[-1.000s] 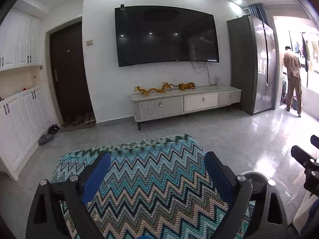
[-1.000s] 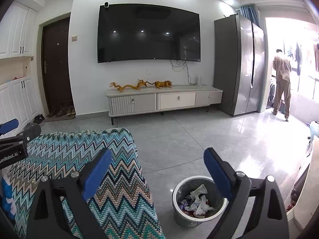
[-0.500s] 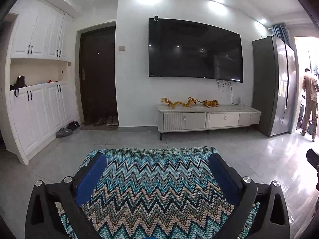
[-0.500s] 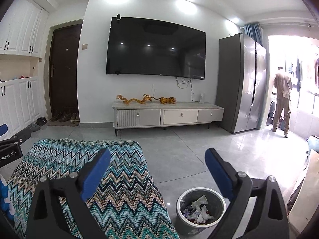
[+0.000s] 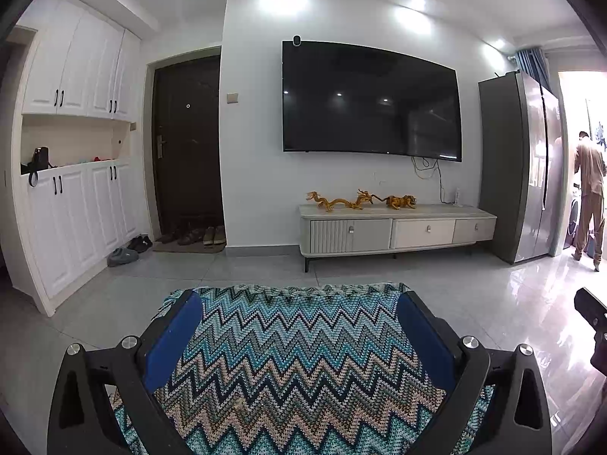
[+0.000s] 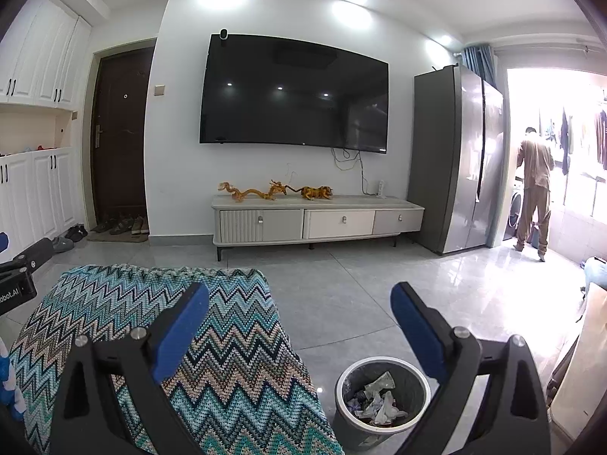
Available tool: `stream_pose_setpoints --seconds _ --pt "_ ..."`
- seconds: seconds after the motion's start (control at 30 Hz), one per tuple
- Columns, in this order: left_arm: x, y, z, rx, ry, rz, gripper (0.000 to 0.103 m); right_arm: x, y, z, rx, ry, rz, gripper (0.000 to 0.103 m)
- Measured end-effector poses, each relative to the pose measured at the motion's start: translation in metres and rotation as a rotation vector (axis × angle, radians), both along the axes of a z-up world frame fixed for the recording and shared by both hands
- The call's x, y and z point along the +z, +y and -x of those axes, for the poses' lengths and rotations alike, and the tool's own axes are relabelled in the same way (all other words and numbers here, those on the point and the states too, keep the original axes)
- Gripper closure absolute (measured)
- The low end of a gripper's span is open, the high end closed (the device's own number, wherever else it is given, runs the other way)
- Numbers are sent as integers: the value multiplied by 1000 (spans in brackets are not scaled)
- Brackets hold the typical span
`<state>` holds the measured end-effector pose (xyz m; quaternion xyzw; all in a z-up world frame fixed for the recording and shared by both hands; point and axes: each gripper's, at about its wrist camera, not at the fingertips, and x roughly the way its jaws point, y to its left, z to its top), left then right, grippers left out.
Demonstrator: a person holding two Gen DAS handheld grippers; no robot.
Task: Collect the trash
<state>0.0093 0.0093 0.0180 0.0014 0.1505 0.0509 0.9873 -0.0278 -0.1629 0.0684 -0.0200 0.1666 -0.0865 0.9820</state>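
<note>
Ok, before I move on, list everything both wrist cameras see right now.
trash bin: one, grey, on floor right of blanket, crumpled paper inside
zigzag blanket: one, teal and beige, draped in foreground
TV: one, black, on wall
TV cabinet: one, white, under TV
dragon figurines: gold, on cabinet
fridge: one, grey, right
door: one, dark brown, left
shoes: several, by door
cupboards: white, far left
person: one, tan clothes, bright doorway
left gripper: open, empty
right gripper: open, empty

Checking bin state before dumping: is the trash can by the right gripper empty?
No, in the right wrist view the trash can already holds crumpled paper scraps.
</note>
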Motion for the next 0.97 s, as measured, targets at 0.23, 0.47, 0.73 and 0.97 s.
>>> stream_pose_setpoints --seconds 0.23,0.47,0.73,0.97 --pt "1 -5 4 11 -5 -5 0 -4 -6 -1 -9 -3 -14 6" --pt "3 -8 4 29 8 -26 0 -7 -12 -1 -27 -2 -22 6" --pt "5 -10 7 22 13 -41 0 -8 -17 -1 -52 0 -28 6" --pt "5 -10 7 7 20 -44 0 -6 -20 -1 -69 -4 -28 6"
